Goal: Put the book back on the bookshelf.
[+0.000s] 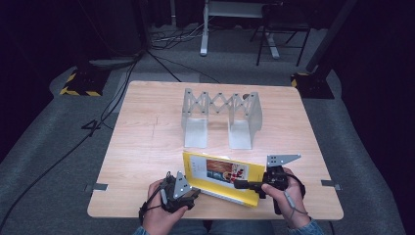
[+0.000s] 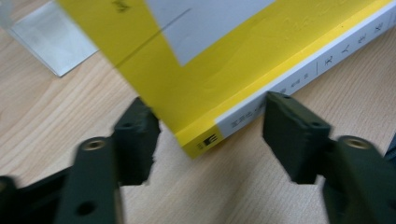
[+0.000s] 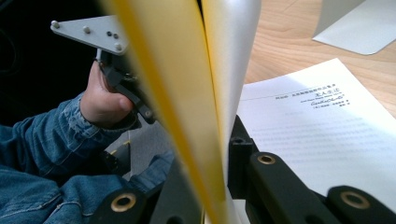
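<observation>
A yellow book [image 1: 220, 176] lies near the table's front edge with its front cover lifted. My right gripper [image 1: 238, 184] is shut on that cover [image 3: 163, 84], which stands on edge between its jaws [image 3: 210, 158]; a printed white page [image 3: 322, 126] lies exposed beside it. My left gripper [image 1: 195, 192] sits at the book's left end. In the left gripper view the book's spine corner [image 2: 205, 140] lies between the gripper's [image 2: 212, 135] parted jaws. The left jaw is close to the cover edge, and a gap shows at the right jaw.
A folding metal book rack [image 1: 220, 115] stands upright mid-table, behind the book, its base plates [image 2: 51, 42] flat on the wooden table [image 1: 147, 147]. The person's denim sleeve and left hand [image 3: 100, 100] are at the table's front. Cables and stands lie on the floor beyond.
</observation>
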Demonstrator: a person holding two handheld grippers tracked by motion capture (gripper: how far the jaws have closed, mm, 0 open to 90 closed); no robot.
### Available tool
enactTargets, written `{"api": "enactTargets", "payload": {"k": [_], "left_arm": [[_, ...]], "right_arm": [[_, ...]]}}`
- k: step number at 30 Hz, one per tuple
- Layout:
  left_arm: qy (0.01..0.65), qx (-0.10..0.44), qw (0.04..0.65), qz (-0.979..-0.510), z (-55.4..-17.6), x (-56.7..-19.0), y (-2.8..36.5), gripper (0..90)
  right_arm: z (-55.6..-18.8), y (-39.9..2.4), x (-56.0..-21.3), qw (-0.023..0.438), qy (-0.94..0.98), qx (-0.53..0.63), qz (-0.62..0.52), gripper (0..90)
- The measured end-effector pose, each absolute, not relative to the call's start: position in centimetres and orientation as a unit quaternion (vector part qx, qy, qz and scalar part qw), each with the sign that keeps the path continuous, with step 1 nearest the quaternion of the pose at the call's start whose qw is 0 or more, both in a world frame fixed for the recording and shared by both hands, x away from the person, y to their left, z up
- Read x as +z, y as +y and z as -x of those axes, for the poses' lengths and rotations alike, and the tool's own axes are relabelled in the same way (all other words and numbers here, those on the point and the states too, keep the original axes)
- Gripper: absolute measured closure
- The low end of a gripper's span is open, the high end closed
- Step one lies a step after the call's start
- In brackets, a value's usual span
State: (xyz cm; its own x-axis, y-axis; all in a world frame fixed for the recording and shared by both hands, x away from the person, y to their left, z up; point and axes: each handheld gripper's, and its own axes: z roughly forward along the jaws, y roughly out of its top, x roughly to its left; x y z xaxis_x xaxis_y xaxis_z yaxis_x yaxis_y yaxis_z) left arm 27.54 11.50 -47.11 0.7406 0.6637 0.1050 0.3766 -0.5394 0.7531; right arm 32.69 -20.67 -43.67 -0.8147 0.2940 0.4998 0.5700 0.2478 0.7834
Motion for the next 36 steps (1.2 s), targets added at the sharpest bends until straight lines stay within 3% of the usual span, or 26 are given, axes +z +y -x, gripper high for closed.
{"api": "enactTargets", "payload": {"k": [1, 5, 9, 17, 22, 25, 27, 30, 31, 36], "left_arm": [[0.305, 0.196, 0.374, -0.854, -27.5, -46.9, 11.7, 49.9], [0.293, 0.2, 0.374, -0.857, -27.5, -46.8, 11.5, 48.9], [0.268, 0.2, 0.384, -0.86, -27.5, -47.0, 11.2, 27.0], [0.246, 0.214, 0.383, -0.864, -27.6, -47.2, 10.7, 20.5], [0.228, 0.235, 0.379, -0.866, -27.1, -46.8, 10.4, 26.1], [0.22, 0.229, 0.374, -0.871, -27.1, -46.9, 10.6, 42.5], [0.21, 0.233, 0.363, -0.877, -27.0, -46.9, 10.4, 46.7], [0.184, 0.257, 0.342, -0.885, -26.6, -46.8, 9.9, 54.3], [0.176, 0.262, 0.336, -0.887, -26.5, -46.7, 9.7, 56.7], [0.152, 0.269, 0.32, -0.896, -26.3, -46.7, 9.3, 59.1]], "right_arm": [[-32.8, -20.9, -43.7, 0.126, -0.778, -0.55, 0.278, 87.2], [-32.7, -21.1, -43.6, 0.126, -0.778, -0.551, 0.273, 87.4], [-32.7, -21.4, -42.9, 0.129, -0.773, -0.562, 0.265, 87.5], [-32.2, -21.1, -41.8, 0.172, -0.759, -0.583, 0.235, 87.6], [-32.5, -20.7, -42.0, 0.167, -0.756, -0.586, 0.24, 87.3], [-32.6, -21.0, -42.4, 0.143, -0.759, -0.58, 0.257, 86.7], [-32.7, -21.2, -42.5, 0.132, -0.76, -0.578, 0.266, 85.4], [-32.6, -21.5, -42.6, 0.094, -0.766, -0.57, 0.283, 71.9], [-32.6, -21.8, -42.5, 0.06, -0.769, -0.562, 0.297, 62.2], [-32.6, -23.2, -42.3, -0.016, -0.776, -0.536, 0.332, 42.2]]}}
